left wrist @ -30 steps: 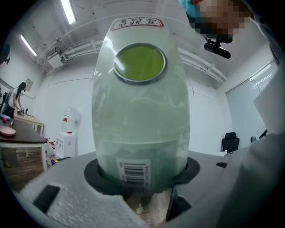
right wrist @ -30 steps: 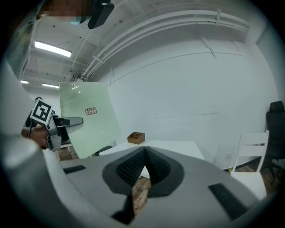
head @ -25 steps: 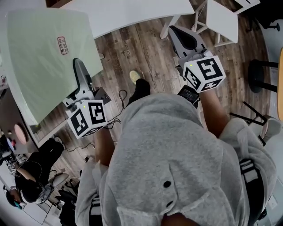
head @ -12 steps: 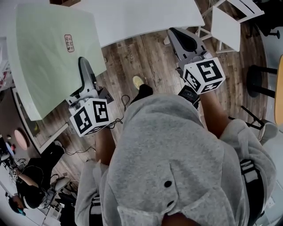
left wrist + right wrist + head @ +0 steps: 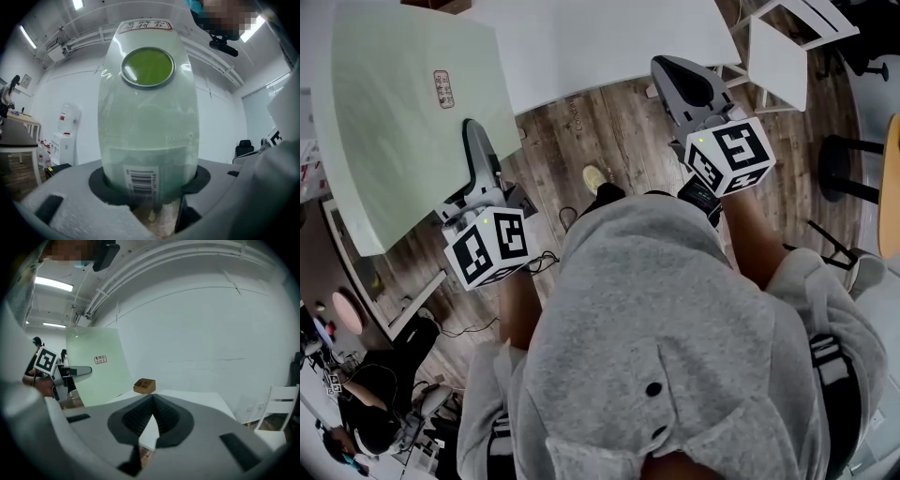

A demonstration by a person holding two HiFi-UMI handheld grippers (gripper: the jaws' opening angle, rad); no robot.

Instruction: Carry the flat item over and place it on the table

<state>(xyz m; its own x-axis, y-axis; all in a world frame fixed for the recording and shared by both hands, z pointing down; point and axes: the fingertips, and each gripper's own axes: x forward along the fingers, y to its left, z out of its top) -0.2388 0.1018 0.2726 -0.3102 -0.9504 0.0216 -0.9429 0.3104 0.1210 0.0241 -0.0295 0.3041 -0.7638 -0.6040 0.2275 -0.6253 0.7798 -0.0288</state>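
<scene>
Nearest is the person's grey hoodie [image 5: 675, 328], with both tools held out ahead of it above the wooden floor [image 5: 600, 141]. The left tool [image 5: 474, 141] is clamped on the near edge of the pale green flat board [image 5: 394, 122], close to its barcode sticker [image 5: 139, 183]. The jaws stand wide around the board, and the pads bear on it. The right tool [image 5: 680, 80] holds nothing, and its pads meet at the tips.

From the left tool, the board's long axis runs forward and to the person's left. Its broad face is turned up and somewhat toward the right tool (the red-bordered label [image 5: 443, 88] sits toward the far end). The board is in the air, not yet on anything.

The white bench [image 5: 609, 42] lies just beyond. Its near edge crosses in front of both tools, and the board's right edge overlaps it in the head view. A small wooden box [image 5: 144, 386] stands farther back on the bench.

The set-down probably depends on the left tool alone, bringing the far end over the near edge of the bench first.
</scene>
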